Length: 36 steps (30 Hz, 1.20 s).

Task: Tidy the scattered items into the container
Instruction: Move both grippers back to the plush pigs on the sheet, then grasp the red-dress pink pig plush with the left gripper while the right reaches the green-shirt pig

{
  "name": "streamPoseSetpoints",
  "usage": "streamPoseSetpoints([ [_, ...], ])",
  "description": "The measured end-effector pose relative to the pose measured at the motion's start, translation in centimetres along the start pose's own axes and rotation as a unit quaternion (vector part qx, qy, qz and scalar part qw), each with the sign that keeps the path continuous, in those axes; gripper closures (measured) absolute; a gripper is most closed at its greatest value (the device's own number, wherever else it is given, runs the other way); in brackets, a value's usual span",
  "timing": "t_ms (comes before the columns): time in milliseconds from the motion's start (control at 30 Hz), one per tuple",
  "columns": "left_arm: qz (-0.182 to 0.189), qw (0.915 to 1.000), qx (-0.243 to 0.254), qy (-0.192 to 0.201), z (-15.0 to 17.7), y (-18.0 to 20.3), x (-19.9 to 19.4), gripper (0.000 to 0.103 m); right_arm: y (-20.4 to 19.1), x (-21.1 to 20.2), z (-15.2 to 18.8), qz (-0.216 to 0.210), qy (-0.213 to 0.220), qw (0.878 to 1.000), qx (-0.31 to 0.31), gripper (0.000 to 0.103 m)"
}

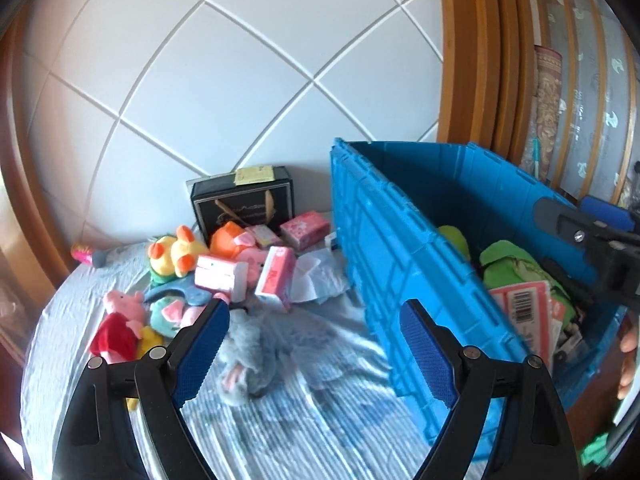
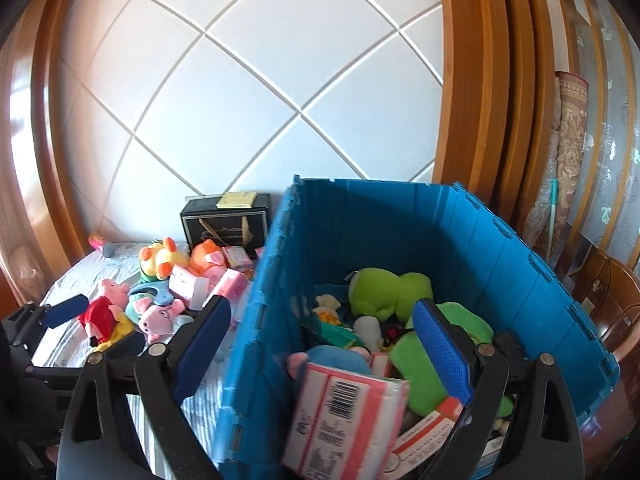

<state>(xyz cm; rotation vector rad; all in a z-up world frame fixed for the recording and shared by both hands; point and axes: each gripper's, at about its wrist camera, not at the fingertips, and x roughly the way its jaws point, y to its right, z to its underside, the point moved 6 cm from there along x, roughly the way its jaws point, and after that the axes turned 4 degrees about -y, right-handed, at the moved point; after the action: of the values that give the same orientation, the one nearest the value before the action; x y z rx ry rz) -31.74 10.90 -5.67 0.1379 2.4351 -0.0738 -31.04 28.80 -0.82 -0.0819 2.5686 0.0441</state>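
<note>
Both tongs, left (image 1: 314, 354) and right (image 2: 322, 354), gape wide, gripping nothing, angled downward.

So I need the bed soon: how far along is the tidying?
Partly done: green plush toys and a pink tissue pack lie in the blue plastic crate. Both grippers are open and empty. A grey plush, pig toys and tissue packs remain on the bed.

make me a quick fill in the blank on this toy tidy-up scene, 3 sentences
The big container beside the bed is coloured ____.
The grey plush lies on the striped ____, between the left gripper jaws' line of sight.
The right gripper has its jaws ____ above the pink tissue pack in the container.

Missing words: blue; bedsheet; open
</note>
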Motion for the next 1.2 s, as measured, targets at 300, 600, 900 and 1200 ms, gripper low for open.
streamPoseSetpoints([
  [300,-0.044,0.9962,-0.052,-0.055,4.7,-13.8,3.2,0.014,-11.8,1.9,-0.5,-0.033,0.001,0.999,-0.030,0.000],
  [600,-0.085,0.9885,-0.053,-0.114,10.8,-25.2,6.5,0.014,-20.6,10.3,5.6,-0.053,-0.109,0.993,-0.017,0.000],
  [900,-0.113,0.9745,-0.073,-0.180,14.8,-32.2,11.6,0.014,-23.7,17.7,11.4,-0.044,-0.213,0.976,-0.023,0.000],
  [1200,-0.142,0.9638,-0.102,-0.201,12.9,-38.0,16.5,0.014,-25.0,24.3,10.6,-0.049,-0.248,0.967,-0.022,0.000],
])
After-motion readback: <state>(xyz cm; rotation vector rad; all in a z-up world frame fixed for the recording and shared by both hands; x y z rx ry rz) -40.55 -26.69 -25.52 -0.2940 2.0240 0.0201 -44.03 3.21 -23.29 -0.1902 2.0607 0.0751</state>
